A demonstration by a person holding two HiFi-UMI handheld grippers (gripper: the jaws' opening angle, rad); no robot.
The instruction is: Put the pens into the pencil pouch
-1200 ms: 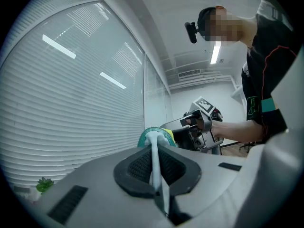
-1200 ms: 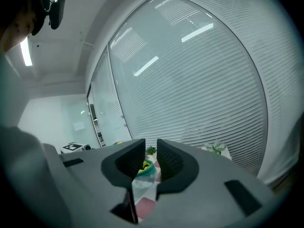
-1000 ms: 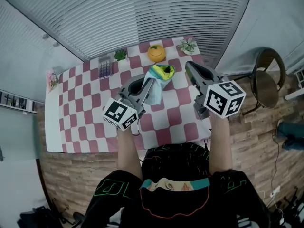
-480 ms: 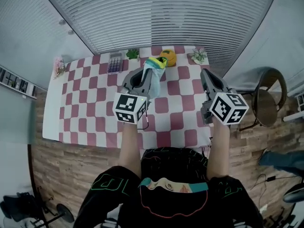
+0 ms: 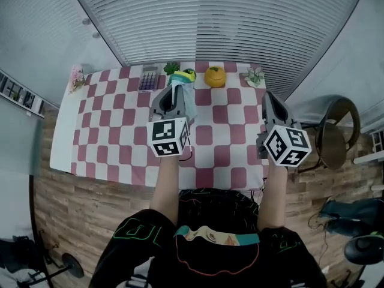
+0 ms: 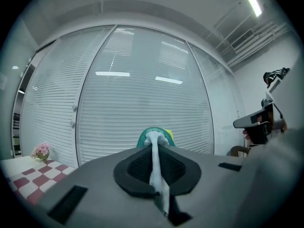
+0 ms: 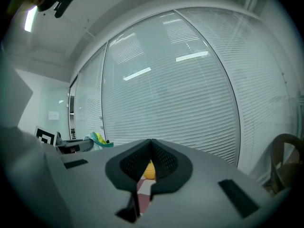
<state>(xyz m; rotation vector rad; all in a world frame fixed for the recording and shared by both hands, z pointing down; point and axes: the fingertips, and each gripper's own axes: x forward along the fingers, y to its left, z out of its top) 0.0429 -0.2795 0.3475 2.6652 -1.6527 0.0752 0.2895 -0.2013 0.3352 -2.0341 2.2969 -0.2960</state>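
Note:
My left gripper [image 5: 177, 95] is shut on the pale blue pencil pouch [image 5: 186, 104] and holds it above the back of the checked table [image 5: 114, 143]. The pouch's green and yellow mouth [image 5: 183, 75] points toward the blinds. In the left gripper view a strip of the pouch's fabric [image 6: 154, 167] is pinched between the pads, with the green rim [image 6: 153, 133] past the left gripper [image 6: 154, 148]. My right gripper [image 5: 268, 96] hovers at the table's right edge, shut and empty, as the right gripper view shows too [image 7: 151, 144]. No separate pen can be made out.
Along the table's back edge stand an orange pumpkin-shaped thing [image 5: 215, 77], a calculator [image 5: 147, 78], a small green plant [image 5: 171, 68], another plant [image 5: 254, 75] and pink flowers [image 5: 76, 75]. A chair [image 5: 336, 138] stands right of the table. Closed blinds [image 5: 210, 23] rise behind it.
My left gripper has carried the pouch leftward and toward the back edge, from beside the orange thing to left of it. The right gripper has hardly moved.

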